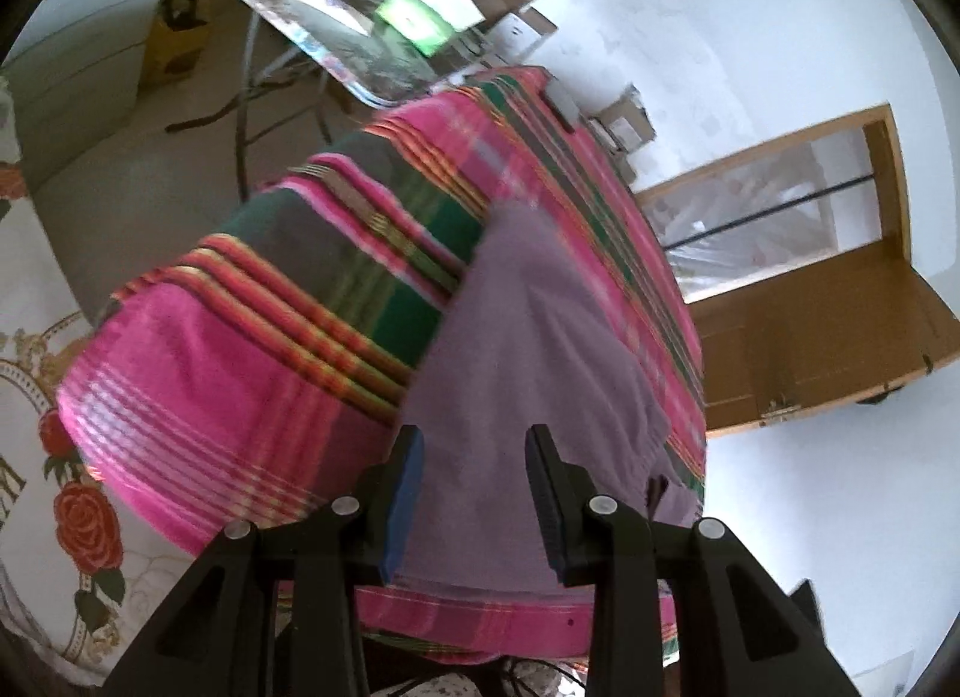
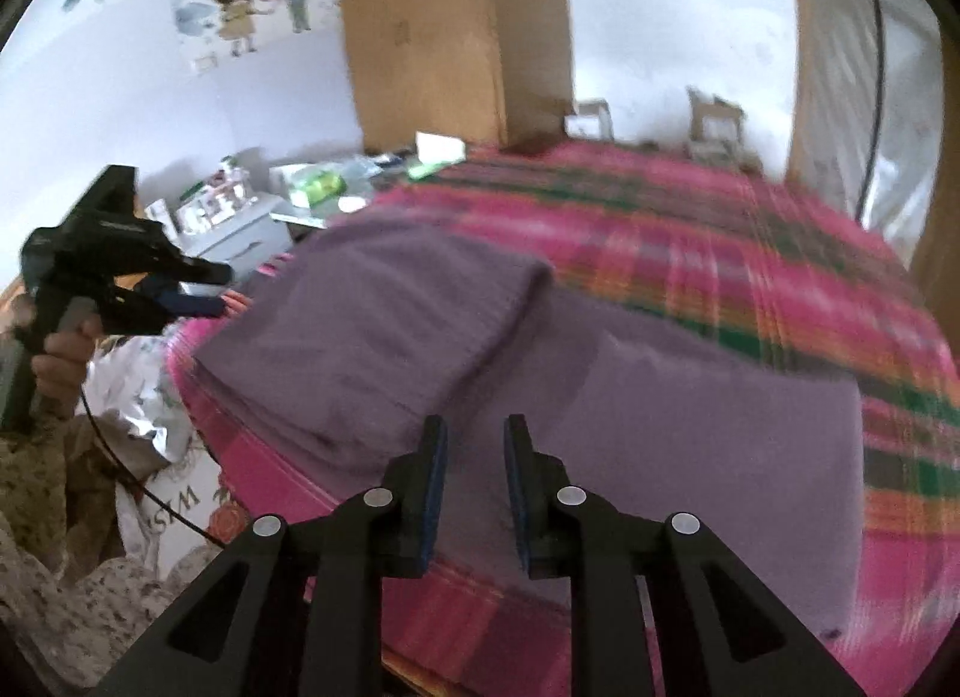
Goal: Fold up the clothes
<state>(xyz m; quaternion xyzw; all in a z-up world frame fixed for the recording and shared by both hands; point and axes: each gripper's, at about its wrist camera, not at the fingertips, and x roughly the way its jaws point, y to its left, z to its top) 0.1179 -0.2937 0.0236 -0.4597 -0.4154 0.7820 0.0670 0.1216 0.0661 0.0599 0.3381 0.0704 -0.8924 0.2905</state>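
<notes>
Mid-fold on purple garment point(image 2: 600, 373): 1 fold laid over; left gripper point(image 1: 474, 445) and right gripper point(image 2: 476, 433) both apart, empty; next likely regrasp an edge.

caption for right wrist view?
Open right gripper hovering over the half-folded purple knit garment on a pink striped cloth.
</notes>
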